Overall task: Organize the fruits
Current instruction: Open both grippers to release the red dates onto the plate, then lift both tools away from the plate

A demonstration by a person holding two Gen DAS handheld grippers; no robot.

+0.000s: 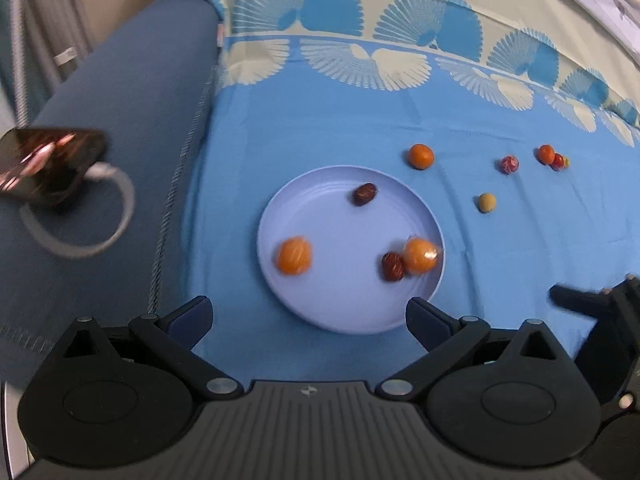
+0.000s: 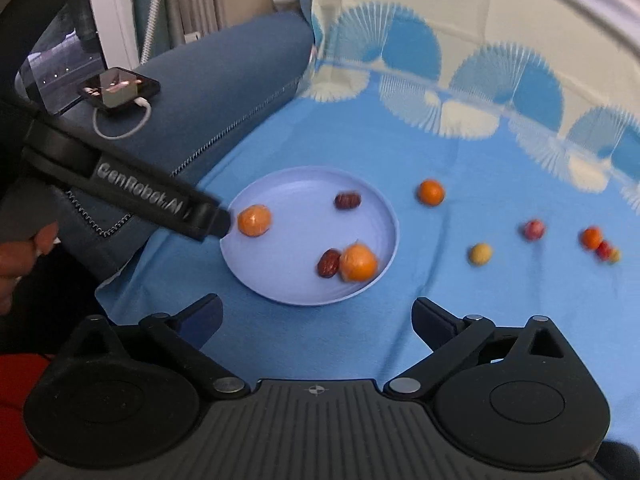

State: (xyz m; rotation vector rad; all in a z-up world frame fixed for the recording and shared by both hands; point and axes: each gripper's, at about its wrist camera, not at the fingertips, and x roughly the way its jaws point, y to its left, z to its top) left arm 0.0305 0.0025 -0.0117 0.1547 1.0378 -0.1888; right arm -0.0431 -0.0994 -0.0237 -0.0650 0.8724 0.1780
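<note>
On the soft blue cloth [image 1: 320, 128] we see a round, smooth plate [image 1: 320, 312] holding four fruits. Only our right view shows a hand [image 2: 24, 256]. Our left gripper [image 1: 308, 314] and right gripper [image 2: 316, 316] both gape wide, holding nothing.

Blue fan-patterned cloth [image 1: 320, 128], dark phone [image 1: 48, 164] with white cable [image 1: 120, 196] lying on grey-blue cushion [image 1: 132, 120]
</note>
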